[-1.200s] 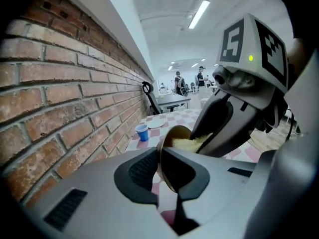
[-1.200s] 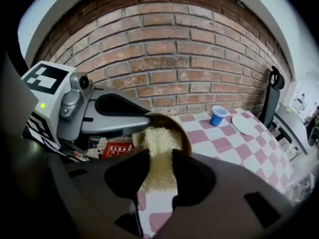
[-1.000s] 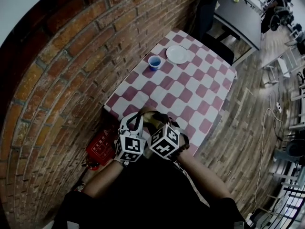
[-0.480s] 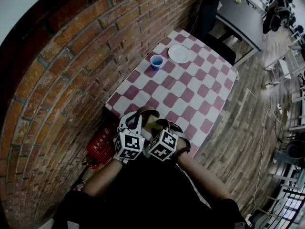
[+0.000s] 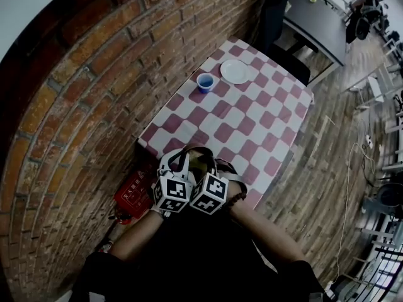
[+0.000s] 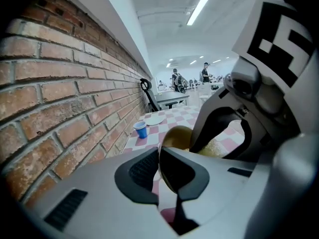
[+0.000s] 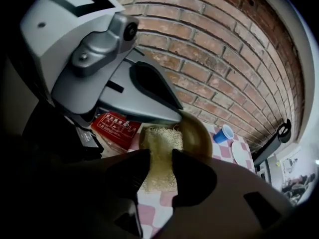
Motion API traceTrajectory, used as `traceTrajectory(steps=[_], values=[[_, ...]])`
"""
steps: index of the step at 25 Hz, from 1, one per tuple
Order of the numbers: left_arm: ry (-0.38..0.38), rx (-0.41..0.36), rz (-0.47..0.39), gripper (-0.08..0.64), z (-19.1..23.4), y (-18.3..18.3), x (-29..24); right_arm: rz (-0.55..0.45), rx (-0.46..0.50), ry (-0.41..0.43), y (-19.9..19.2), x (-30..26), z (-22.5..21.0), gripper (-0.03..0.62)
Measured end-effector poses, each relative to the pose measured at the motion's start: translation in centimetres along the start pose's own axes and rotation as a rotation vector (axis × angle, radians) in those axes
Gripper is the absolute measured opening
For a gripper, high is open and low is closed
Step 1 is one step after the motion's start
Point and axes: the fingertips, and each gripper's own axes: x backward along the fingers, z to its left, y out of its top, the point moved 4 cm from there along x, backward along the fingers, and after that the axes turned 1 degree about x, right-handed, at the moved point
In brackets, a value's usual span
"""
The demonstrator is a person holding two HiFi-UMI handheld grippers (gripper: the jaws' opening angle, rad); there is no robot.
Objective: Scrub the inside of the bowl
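Well, from the head view I have the checked tabletop (image 5: 252,118) running away along the brick wall (image 5: 94,93). The bowl (image 5: 197,155) is at its near edge, right under both tools. My left gripper (image 5: 182,159) sits at the bowl's left side, and my right gripper (image 5: 208,167) reaches in just beside it. At the far end stand a blue cup (image 5: 204,81) and a white plate (image 5: 235,72), near each other and well apart from the bowl. A red box (image 5: 131,194) lies below the tabletop's near corner, by the wall.

The left gripper view shows its jaws pressed together on the bowl's rim, one pad inside and one outside, so the bowl is pinned.

The right gripper view shows its jaws pinching a yellowish scrub pad (image 7: 162,136), whose free end lies inside the bowl.

I judge the scrubbing to be under way. To do it well I want firm pressure on the pad and small circles over the bottom, then the sides. The left clamp must be steady so the bowl neither tips nor slides off the near edge.

Count: one bowl, one scrub pad, one cup, one plate, one red box, two grippers.
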Motion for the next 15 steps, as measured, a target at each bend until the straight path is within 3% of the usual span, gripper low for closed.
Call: traceTrajectory(steps=[5, 8, 11, 15], values=[[0.009, 0.107, 0.007, 0.032, 1.6, -0.7, -0.2, -0.049, 0.017, 0.051, -0.2, 0.9, 1.7, 0.155], [-0.003, 0.272, 0.016, 0.032, 3.5, -1.8, -0.4, -0.12, -0.022, 0.066, -0.2, 2.3, 1.7, 0.155], [-0.056, 0.498, 0.003, 0.032, 5.4, -2.8, -0.6, -0.229, -0.135, 0.072, -0.3, 4.4, 0.6, 0.155], [-0.212, 0.948, -0.05, 0.032, 7.1, -3.7, -0.7, -0.395, -0.409, 0.069, -1.1, 7.7, -2.8, 0.155]])
